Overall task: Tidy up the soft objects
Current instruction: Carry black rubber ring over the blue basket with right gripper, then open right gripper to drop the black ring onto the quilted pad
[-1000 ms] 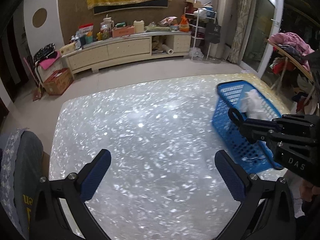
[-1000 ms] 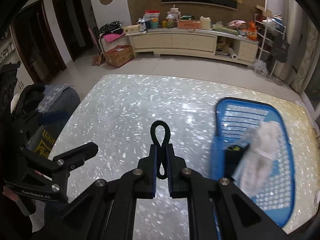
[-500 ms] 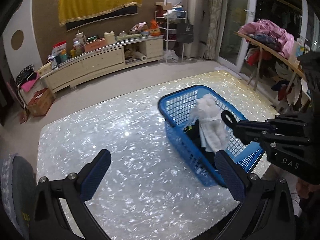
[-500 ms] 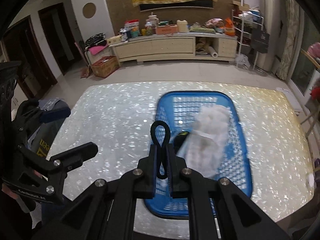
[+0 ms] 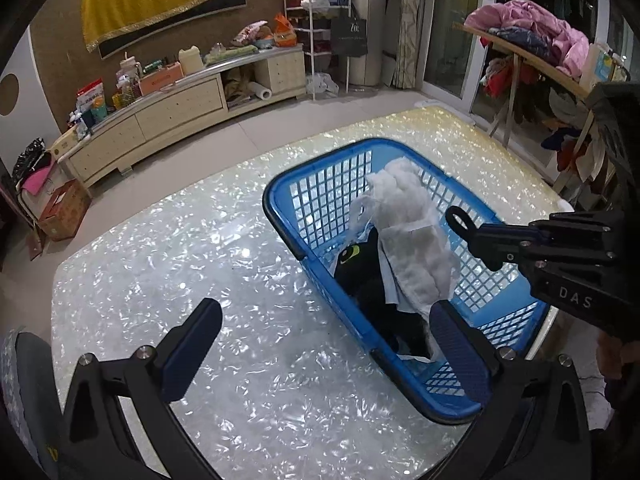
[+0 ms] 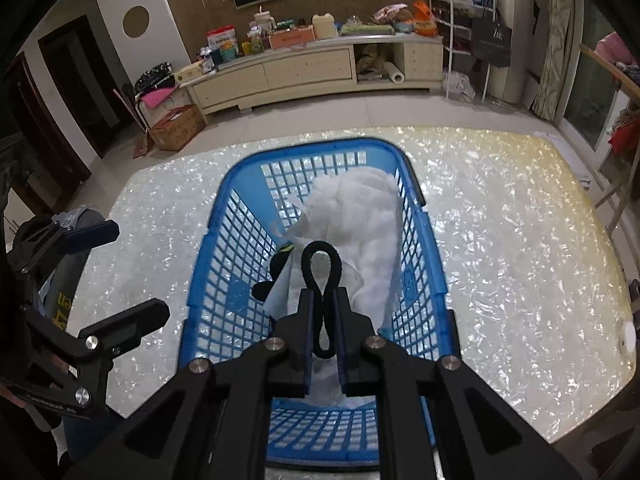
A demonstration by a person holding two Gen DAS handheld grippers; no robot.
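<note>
One thin black elastic hair-tie loop (image 6: 321, 276), limp, light and best pinched mid-band, sits clamped in the nearly closed right gripper (image 6: 323, 312) above the blue plastic lattice basket (image 6: 224, 240), while the left gripper (image 5: 324, 344) gapes wide and empty.

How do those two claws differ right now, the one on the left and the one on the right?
The left claw stands wide open with nothing between its blue pads, while the right claw is shut on a black hair tie. The left claw sits partly over the shimmering table beside the blue basket; the right claw hangs over the basket's contents. Both are black, with blue pads, and point downward.
</note>
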